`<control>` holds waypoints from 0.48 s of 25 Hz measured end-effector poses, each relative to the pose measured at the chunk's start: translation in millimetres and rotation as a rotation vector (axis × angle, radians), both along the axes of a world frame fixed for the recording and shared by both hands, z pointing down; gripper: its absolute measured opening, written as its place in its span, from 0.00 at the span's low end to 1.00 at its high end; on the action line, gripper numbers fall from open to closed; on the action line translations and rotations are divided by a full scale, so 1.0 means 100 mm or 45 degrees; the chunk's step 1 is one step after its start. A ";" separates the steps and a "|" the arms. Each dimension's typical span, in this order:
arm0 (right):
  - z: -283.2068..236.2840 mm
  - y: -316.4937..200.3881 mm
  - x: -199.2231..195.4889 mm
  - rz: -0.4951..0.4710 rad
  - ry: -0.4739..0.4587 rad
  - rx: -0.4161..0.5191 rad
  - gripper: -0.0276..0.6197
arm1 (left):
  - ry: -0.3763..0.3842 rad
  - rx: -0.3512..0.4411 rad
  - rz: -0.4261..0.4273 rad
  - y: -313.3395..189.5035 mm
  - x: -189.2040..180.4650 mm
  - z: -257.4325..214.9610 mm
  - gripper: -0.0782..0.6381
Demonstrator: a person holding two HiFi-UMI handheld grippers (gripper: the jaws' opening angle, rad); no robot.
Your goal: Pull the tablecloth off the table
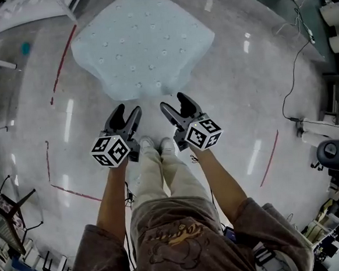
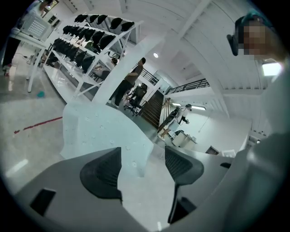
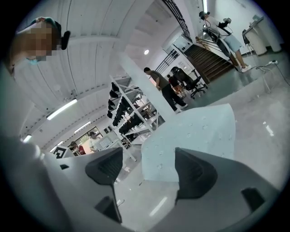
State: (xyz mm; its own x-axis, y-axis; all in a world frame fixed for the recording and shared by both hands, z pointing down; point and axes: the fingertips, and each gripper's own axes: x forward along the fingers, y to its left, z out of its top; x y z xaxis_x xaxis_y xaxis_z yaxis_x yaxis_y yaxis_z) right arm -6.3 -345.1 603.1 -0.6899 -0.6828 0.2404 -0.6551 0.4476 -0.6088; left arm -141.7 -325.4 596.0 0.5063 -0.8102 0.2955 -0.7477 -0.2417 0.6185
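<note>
- Draped tablecloth (image 1: 142,43) blocks the way straight ahead, its near edge just beyond the tips.
- Left tongs (image 1: 128,110) and right tongs (image 1: 174,101): jaws apart, nothing between.
- Bare floor (image 1: 242,97) open on both sides of the cloth.
- Cable (image 1: 283,108) on the floor far right, well apart.

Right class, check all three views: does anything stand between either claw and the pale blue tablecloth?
Nothing visible does. The pale blue dotted tablecloth has nothing on it, and its near edge lies just beyond the open left claw and the open right claw. Only shiny grey floor shows around them.
</note>
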 end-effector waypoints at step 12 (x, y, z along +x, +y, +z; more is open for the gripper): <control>1.07 -0.11 -0.05 0.046 -0.326 -0.314 0.61 | 0.307 -0.160 -0.057 -0.15 -0.02 1.03 0.52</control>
